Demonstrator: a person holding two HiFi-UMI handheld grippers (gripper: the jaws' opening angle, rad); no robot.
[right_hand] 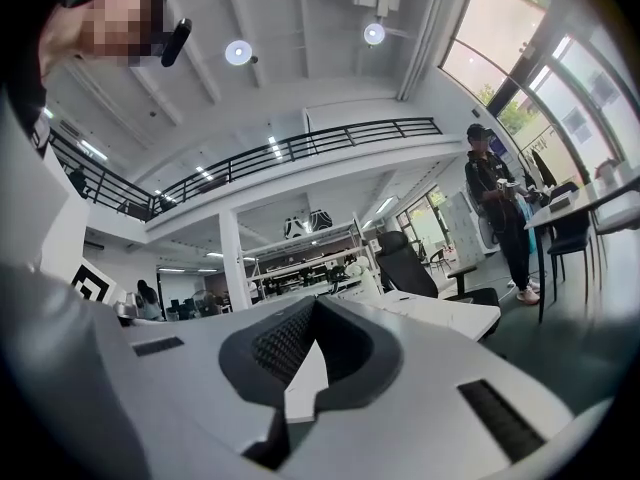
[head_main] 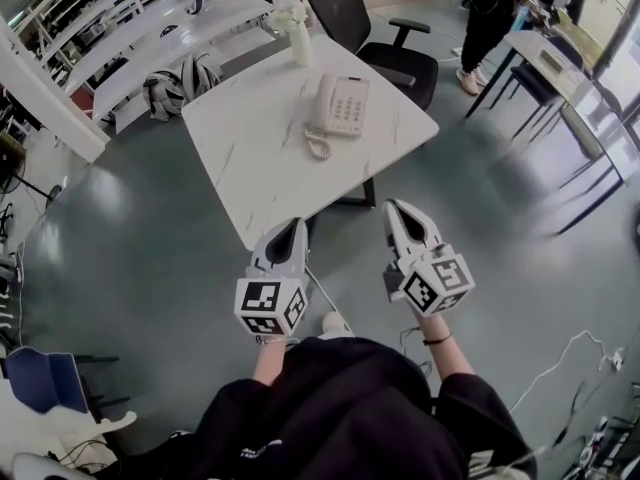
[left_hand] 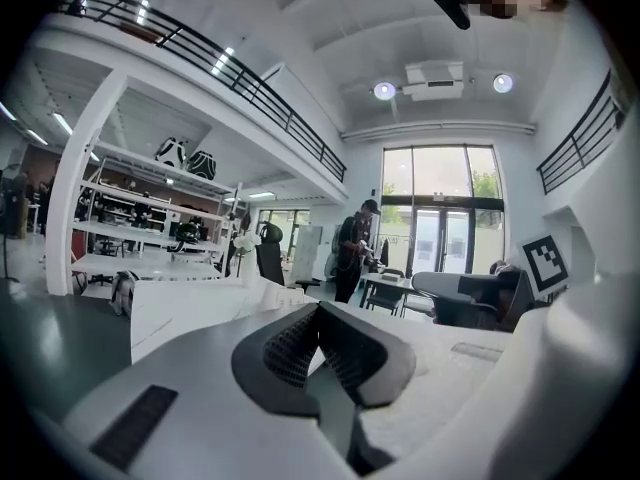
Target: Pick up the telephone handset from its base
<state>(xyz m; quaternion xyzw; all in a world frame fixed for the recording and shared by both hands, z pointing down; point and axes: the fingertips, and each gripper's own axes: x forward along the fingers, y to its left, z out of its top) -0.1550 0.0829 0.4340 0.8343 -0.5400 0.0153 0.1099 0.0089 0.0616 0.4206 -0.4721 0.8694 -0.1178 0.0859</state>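
Nothing of the task is done yet. The handset [head_main: 322, 105] lies in its cradle along the left side of the base [head_main: 348, 106], which sits toward the far side of the white counter [head_main: 255, 163]. Its coiled cord [head_main: 317, 148] trails on the counter just in front. A vase [head_main: 300, 40] stands behind the phone, and a chair [head_main: 352, 13] is beyond the far edge.

Both grippers are short of the counter, over the floor at its near corner, and point roughly level toward the phone. The left gripper [head_main: 290, 230] has its jaws together with nothing between them. The right gripper [head_main: 403, 213] is the same, pads meeting at the tip and empty. Neither touches the counter or the phone, and both are well apart from the handset.

By my reading this is the approach. What is left is nearly everything: bring a gripper over the counter to the handset, spread its jaws, close on the handset's middle, and lift it clear of the base, with the cord free to follow.
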